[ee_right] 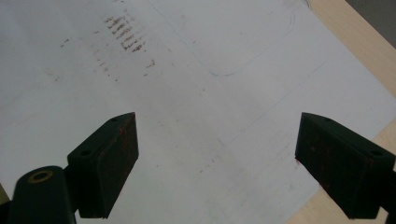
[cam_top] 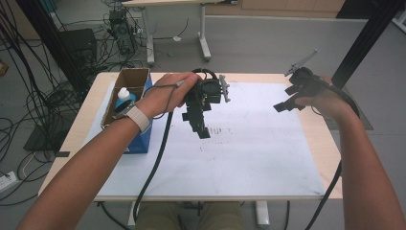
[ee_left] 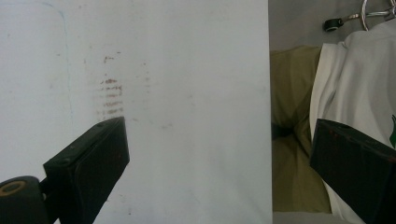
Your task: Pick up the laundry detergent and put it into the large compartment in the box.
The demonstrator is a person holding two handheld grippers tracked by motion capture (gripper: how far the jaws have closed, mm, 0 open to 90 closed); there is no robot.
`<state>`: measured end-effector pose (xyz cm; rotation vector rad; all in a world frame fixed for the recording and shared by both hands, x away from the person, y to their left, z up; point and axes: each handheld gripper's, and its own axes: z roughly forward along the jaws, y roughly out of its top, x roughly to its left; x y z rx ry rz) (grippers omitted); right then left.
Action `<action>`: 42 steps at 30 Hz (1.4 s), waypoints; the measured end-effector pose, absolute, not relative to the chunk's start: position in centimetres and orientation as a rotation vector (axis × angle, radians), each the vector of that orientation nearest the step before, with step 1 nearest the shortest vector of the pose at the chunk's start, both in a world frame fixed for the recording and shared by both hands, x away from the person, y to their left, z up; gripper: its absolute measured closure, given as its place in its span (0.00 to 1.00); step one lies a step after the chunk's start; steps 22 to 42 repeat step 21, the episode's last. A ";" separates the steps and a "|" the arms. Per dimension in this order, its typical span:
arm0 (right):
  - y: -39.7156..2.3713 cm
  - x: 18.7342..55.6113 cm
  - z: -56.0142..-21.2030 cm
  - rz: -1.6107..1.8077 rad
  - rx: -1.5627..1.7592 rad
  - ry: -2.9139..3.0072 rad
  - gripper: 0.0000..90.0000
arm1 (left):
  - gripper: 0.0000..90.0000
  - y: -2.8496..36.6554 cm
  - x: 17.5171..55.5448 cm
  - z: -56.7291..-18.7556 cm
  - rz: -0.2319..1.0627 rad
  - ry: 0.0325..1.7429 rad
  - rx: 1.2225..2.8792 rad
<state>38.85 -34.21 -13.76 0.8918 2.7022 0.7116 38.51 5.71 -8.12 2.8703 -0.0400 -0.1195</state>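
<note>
Hovering above the white sheet (cam_top: 249,158), both grippers are being held clear of it — neither is touching anything. The left gripper (cam_top: 201,125) is hanging over the sheet's middle w/ its jaws pointing down; in the left gripper view its jaws are standing wide apart w/ nothing between them, and the reddish smudge marks (ee_left: 111,95) on the sheet are lying just beyond the left-hand jaw. The right gripper (cam_top: 286,104) is sitting higher, near the sheet's far right part, tilted in toward the centre; its own view is showing the jaws spread wide too, empty, w/ the same smudges (ee_right: 125,33) well ahead and the bare wooden table edge (ee_right: 359,42) running along the right.

The nearest things — a cardboard box (cam_top: 128,88) at the table's left edge, w/ a white bottle w/ blue cap (cam_top: 123,99) standing inside it — are sitting just behind the left wrist, apart from the gripper. A blue box (cam_top: 143,139) is pressing against the cardboard one's near side.
</note>
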 end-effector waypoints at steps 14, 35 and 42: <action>-34.6 38.7 -13.9 0.712 0.902 2.700 0.15 | 0.06 5.4 38.6 -8.4 -0.122 -0.038 2.877; -34.8 38.6 -14.0 0.717 0.904 2.697 0.15 | 0.06 5.7 38.6 -8.4 -0.120 -0.032 2.869; -34.8 38.6 -14.0 0.717 0.904 2.697 0.15 | 0.06 5.7 38.6 -8.4 -0.120 -0.032 2.869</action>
